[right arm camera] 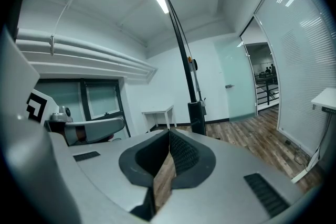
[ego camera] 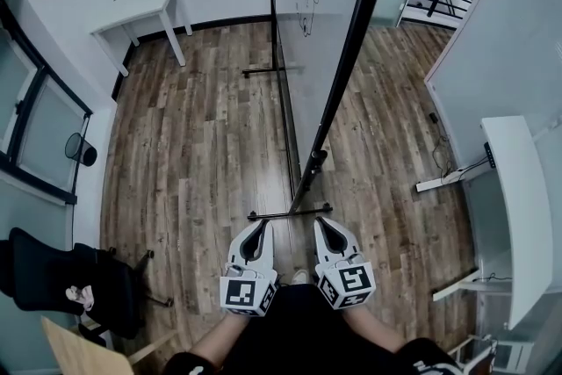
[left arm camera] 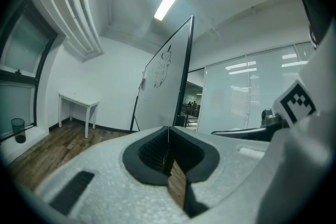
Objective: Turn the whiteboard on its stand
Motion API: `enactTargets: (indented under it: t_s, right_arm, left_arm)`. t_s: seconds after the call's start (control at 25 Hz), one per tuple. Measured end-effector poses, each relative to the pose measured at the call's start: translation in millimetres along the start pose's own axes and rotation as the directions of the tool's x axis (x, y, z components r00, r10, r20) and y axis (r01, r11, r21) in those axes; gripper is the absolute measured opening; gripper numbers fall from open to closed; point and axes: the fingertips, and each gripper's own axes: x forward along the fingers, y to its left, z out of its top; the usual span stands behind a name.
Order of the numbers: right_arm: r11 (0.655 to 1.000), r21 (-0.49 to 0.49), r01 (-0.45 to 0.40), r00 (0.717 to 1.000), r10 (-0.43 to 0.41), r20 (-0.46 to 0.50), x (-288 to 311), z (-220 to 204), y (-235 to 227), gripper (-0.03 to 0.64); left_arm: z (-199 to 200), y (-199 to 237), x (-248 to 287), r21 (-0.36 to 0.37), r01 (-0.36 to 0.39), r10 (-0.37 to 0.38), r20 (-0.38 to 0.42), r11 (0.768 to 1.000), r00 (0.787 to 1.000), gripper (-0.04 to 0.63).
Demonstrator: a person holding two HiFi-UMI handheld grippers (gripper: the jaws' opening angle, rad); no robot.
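Note:
The whiteboard (ego camera: 303,22) stands on its black stand just ahead of me, seen nearly edge-on from above, with its dark frame (ego camera: 347,66) running diagonally. The stand's near foot bar (ego camera: 290,213) lies across the floor right in front of both grippers. My left gripper (ego camera: 262,225) and right gripper (ego camera: 320,223) hang side by side below that bar, both shut and empty, touching nothing. The left gripper view shows the whiteboard (left arm camera: 167,78) with drawings beyond the left gripper (left arm camera: 168,134). In the right gripper view the whiteboard's edge (right arm camera: 184,55) rises above the right gripper (right arm camera: 169,136).
A small white table (ego camera: 145,13) stands by the far left wall. A black office chair (ego camera: 53,277) and a bin (ego camera: 81,149) sit at the left. A long white desk (ego camera: 518,206) lines the right wall. Wooden floor surrounds the stand.

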Motion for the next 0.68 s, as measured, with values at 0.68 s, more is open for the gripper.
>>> enactTargets:
  t_s: [0.68]
  right_arm:
    - [1.0,-0.006,0.0,1.0,0.0,-0.007,-2.2,-1.1,-5.2,0.014]
  left_arm:
    - [0.0,-6.2,3.3,-0.005,0.004,-0.004,0.003,1.0,1.0,0.018]
